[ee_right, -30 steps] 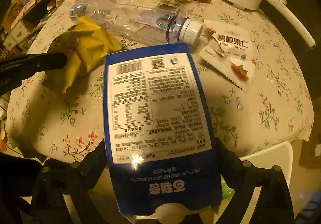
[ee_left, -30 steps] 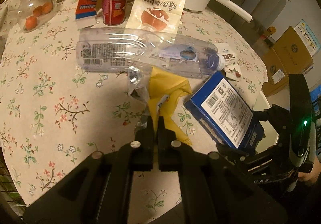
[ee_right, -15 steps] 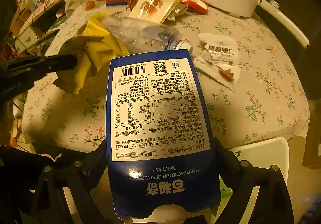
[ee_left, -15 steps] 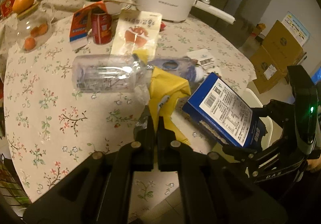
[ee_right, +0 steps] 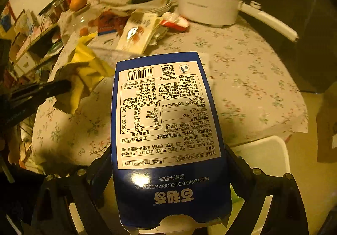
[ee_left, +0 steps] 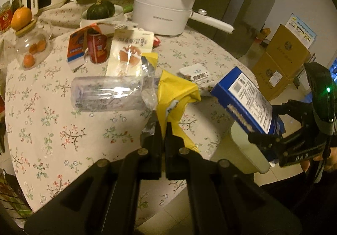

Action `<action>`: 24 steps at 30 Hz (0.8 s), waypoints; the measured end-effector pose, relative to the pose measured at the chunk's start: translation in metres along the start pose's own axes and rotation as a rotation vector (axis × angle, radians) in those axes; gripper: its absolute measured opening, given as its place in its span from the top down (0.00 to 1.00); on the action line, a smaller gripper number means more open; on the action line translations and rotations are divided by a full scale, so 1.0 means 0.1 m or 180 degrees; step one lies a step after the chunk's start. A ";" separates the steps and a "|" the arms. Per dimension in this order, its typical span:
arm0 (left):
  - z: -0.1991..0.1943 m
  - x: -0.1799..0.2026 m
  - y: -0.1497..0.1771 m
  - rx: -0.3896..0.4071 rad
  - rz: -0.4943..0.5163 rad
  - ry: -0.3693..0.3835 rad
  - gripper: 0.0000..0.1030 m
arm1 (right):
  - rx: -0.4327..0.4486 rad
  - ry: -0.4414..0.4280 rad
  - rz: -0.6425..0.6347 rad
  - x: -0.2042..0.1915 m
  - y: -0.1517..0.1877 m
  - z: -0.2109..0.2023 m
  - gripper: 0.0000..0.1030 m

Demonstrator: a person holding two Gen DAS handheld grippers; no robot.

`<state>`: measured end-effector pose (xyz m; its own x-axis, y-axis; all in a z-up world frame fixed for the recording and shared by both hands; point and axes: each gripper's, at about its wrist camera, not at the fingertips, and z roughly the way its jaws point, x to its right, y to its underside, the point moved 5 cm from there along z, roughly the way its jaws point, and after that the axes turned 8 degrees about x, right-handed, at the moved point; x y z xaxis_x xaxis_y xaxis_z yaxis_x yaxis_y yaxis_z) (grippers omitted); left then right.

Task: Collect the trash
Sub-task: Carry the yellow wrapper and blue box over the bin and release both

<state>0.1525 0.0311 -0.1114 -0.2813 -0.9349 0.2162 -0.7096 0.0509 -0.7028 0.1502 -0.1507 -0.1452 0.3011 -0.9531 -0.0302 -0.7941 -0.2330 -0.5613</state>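
My left gripper [ee_left: 163, 123] is shut on a yellow wrapper [ee_left: 174, 96], lifted off the floral table; it also shows in the right wrist view [ee_right: 88, 66]. My right gripper [ee_right: 168, 174] is shut on a blue biscuit box [ee_right: 166, 125], held past the table edge above a white bin [ee_right: 267, 150]. The box [ee_left: 246, 102] and the bin [ee_left: 244, 150] also show in the left wrist view. A clear plastic bottle [ee_left: 109, 94] lies on the table behind the wrapper.
On the table stand a white pot [ee_left: 166, 16], a red can [ee_left: 98, 47], an orange carton [ee_left: 78, 45], a snack packet [ee_left: 128, 52], a small white packet [ee_left: 195, 72] and a glass dish of oranges [ee_left: 31, 49]. Cardboard boxes [ee_left: 282, 56] sit on the floor at right.
Both grippers have pulled back and up from the table. The yellow wrapper has risen with the left gripper. The blue box has moved off the table to above the white bin.
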 end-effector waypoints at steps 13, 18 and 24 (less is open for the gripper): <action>0.15 0.41 -0.09 -0.0030 0.0176 0.0157 0.98 | 0.0056 0.0211 0.0307 0.52 0.10 -0.18 0.08; 0.24 0.64 -0.12 -0.0058 0.0258 0.0246 0.98 | 0.0051 0.0283 0.0396 0.72 0.20 -0.22 0.08; 0.36 0.95 -0.10 -0.0131 0.0393 0.0375 0.98 | 0.0006 0.0383 0.0562 1.03 0.38 -0.28 0.08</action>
<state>0.1557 -0.0709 -0.1083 -0.4401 -0.8731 0.2096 -0.6901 0.1795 -0.7011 0.1363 -0.2635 -0.1466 0.0921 -0.9953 -0.0293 -0.8278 -0.0601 -0.5577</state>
